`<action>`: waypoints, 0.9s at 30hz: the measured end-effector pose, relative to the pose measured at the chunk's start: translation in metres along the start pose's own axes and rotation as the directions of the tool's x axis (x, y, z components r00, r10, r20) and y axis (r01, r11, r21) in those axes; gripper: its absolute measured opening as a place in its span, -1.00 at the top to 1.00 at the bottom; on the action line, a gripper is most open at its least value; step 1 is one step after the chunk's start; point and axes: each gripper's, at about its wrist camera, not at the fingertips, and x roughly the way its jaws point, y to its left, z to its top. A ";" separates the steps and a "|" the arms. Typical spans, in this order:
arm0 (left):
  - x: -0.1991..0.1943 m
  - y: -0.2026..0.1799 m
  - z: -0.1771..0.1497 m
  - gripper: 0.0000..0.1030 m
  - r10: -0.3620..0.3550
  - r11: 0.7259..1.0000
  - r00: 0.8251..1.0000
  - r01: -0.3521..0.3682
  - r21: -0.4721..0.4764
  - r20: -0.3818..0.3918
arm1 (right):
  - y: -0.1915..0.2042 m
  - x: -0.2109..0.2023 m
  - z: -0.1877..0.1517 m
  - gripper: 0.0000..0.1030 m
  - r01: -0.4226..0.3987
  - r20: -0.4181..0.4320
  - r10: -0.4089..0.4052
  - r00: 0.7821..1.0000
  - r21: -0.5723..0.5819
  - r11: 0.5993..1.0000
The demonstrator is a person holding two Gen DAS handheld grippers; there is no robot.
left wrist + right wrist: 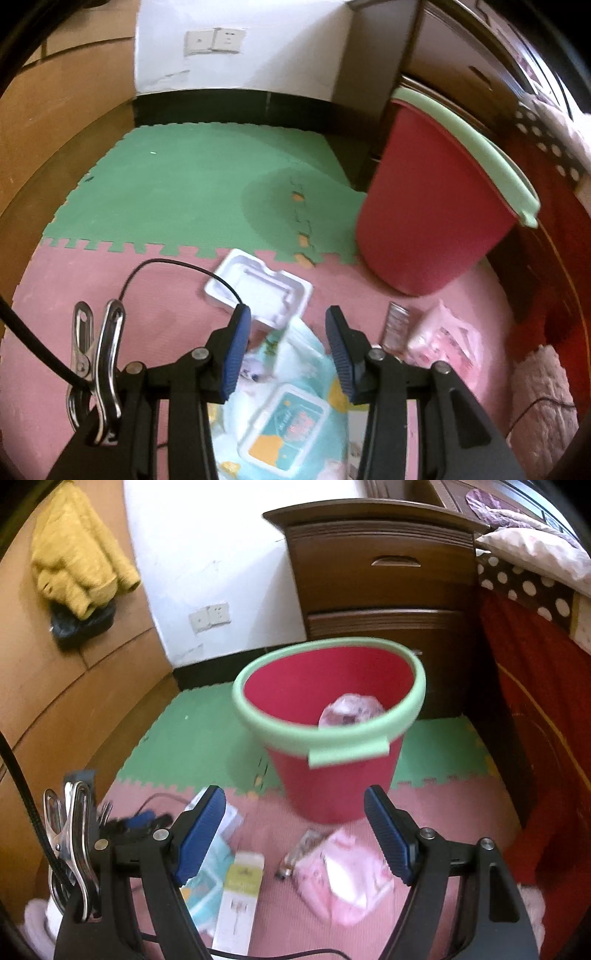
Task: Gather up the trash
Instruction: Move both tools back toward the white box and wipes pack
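Between pickups: one clear wrapper (351, 710) lies in the red bin (332, 738), more litter waits on the floor mat (74, 295).

Left gripper (288, 343) hovers with jaws half open and empty over the wipes pack (284, 424); it likely must descend and close. Right gripper (295, 830), jaws wide and empty, hangs above the pink packet (343, 878).

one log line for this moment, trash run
bin: one pink bag inside | left gripper: open over wipes pack | right gripper: open, empty | floor: pink packet
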 end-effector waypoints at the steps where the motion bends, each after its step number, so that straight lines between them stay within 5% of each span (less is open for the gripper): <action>1: -0.002 -0.004 -0.002 0.14 -0.010 1.000 1.000 0.010 0.008 -0.009 | 0.003 -0.004 -0.008 -0.53 -0.004 -0.008 0.004 1.000 -0.001 1.000; 16: -0.017 -0.001 -0.042 0.14 0.012 1.000 0.995 -0.010 0.022 -0.104 | 0.056 0.002 -0.126 -0.53 -0.073 -0.190 0.075 0.979 0.021 0.997; 22: -0.018 0.014 -0.054 0.14 0.022 1.000 0.991 -0.024 -0.014 -0.132 | 0.088 0.032 -0.182 -0.53 -0.098 -0.327 0.090 0.941 -0.010 0.995; 27: -0.013 0.022 -0.057 0.14 0.011 0.999 0.988 -0.019 -0.049 -0.155 | 0.113 0.056 -0.214 -0.53 -0.082 -0.418 0.018 0.908 -0.135 0.987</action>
